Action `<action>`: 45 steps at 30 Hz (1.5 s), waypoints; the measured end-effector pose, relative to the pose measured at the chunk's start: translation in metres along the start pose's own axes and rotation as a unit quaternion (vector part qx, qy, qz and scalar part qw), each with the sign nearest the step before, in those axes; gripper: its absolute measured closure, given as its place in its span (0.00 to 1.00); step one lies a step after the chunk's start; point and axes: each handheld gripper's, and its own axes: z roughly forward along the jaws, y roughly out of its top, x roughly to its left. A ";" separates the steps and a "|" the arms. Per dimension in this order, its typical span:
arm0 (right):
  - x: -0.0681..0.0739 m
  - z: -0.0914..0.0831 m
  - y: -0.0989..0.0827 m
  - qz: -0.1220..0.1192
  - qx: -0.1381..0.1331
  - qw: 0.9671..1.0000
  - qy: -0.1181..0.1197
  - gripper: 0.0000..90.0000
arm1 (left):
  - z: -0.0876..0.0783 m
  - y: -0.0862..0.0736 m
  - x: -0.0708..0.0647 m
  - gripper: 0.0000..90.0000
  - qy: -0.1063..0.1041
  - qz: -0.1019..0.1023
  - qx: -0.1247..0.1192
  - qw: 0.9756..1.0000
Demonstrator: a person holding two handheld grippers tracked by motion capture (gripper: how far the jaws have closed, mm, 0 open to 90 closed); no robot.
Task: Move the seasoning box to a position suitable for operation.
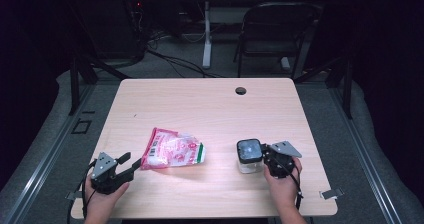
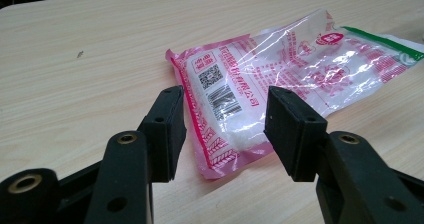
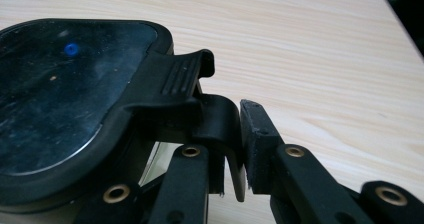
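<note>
Fingers of the right gripper pinch the lid latch of a clear container; the left gripper stands spread. Left of the container lies a pink-printed bag bearing a QR code and barcode; other print unreadable. Behind it, the table's hole.

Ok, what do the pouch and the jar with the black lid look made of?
Pouch: thin glossy plastic film, judging by creases and glare over pink print, with white grains inside. Jar: clear body, glass or hard plastic, can't tell which. Its lid: black plastic rim and latch around a shiny dark panel.
</note>
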 end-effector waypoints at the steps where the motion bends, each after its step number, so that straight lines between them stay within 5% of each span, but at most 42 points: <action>1: 0.005 0.000 0.002 -0.006 0.000 1.000 0.008 0.90 | 0.000 0.000 -0.001 0.56 -0.001 0.000 0.004 1.000; 6: 0.030 0.001 0.007 -0.029 0.004 0.999 0.039 0.90 | 0.002 0.000 -0.003 0.56 -0.004 0.006 0.004 1.000; 18: 0.067 0.015 0.007 -0.033 0.012 0.996 0.076 0.90 | 0.007 0.002 -0.006 0.56 -0.012 0.011 0.006 1.000; 31: 0.078 0.016 0.003 -0.051 0.013 0.996 0.077 0.89 | 0.008 0.002 -0.008 0.56 -0.009 0.012 0.006 1.000; 40: 0.080 0.016 0.000 -0.040 0.017 0.996 0.080 0.89 | 0.007 0.002 -0.009 0.56 -0.008 0.013 0.008 1.000; 45: 0.077 0.012 0.001 -0.036 0.040 0.994 0.092 0.86 | 0.007 0.002 -0.008 0.56 -0.010 0.008 0.013 1.000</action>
